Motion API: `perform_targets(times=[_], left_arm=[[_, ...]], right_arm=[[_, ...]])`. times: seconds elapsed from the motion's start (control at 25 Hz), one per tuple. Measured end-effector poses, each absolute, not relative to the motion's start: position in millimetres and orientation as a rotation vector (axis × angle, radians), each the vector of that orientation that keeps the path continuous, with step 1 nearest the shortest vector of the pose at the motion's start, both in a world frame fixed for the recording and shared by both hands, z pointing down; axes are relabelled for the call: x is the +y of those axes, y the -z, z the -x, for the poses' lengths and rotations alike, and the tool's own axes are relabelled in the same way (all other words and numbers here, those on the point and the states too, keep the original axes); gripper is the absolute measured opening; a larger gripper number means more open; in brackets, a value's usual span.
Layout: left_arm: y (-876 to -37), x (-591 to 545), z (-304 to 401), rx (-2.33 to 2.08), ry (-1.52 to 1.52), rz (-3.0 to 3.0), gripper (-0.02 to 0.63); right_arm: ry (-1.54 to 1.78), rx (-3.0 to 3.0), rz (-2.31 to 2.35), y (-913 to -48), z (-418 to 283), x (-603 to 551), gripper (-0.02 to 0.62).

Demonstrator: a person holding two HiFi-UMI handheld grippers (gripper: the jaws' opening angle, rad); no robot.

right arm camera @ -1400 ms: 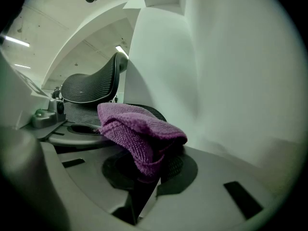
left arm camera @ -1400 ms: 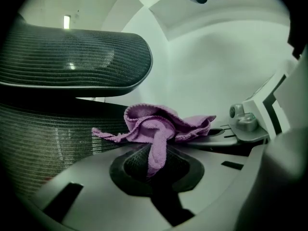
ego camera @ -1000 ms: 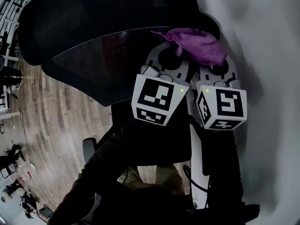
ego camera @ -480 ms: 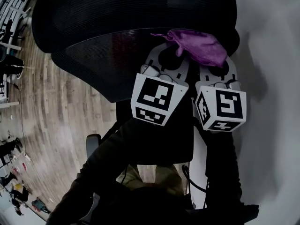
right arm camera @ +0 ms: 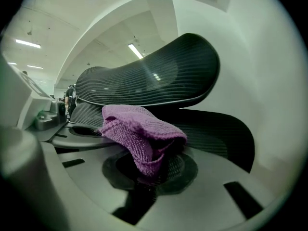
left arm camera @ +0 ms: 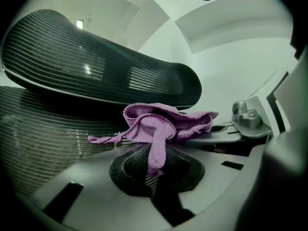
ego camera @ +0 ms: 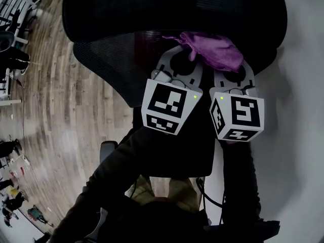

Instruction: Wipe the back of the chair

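1. The left gripper (left arm camera: 154, 166) is gripping a hanging strand of the purple cloth (left arm camera: 161, 121), with its jaws closed on it.
2. The right gripper (right arm camera: 151, 171) is pinching the bunched end of the same cloth.
3. The cloth is spanning both grippers, just beside the black mesh chair back (ego camera: 116, 59) and below the headrest (ego camera: 152, 9). Whether it is touching the chair back cannot be confirmed.

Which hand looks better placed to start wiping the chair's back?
Right, probably. The right gripper holds the bulk of the cloth near the chair back; the left gripper pinches only a thin strip.
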State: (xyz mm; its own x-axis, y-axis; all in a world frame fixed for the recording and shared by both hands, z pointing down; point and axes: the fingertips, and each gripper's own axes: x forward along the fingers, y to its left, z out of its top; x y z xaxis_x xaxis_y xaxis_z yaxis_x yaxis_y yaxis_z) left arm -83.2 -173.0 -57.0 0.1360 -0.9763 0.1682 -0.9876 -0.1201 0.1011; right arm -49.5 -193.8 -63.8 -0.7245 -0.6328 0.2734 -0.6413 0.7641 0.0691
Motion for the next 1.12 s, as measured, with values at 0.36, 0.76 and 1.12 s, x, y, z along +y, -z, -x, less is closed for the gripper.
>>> perform_targets(times=[0.36,0.76,1.12], left_arm=[[61.2,-143.0,144.5,-2.02,-0.102,-2.157,0.052],[59.0,-116.3,190.0,-2.037,-0.081,-2.111,0.052],[56.6,-97.1,222.0,-2.066,-0.109,-2.096,0.052]], right_arm=[[-0.044,-2.695,-0.911,67.0,110.4,-164.6,0.051],[-0.027,-2.696,-0.864,66.3,156.5,-138.7,0.051],[-0.027,-2.711,-0.838,63.5,189.6,-120.8,0.051]])
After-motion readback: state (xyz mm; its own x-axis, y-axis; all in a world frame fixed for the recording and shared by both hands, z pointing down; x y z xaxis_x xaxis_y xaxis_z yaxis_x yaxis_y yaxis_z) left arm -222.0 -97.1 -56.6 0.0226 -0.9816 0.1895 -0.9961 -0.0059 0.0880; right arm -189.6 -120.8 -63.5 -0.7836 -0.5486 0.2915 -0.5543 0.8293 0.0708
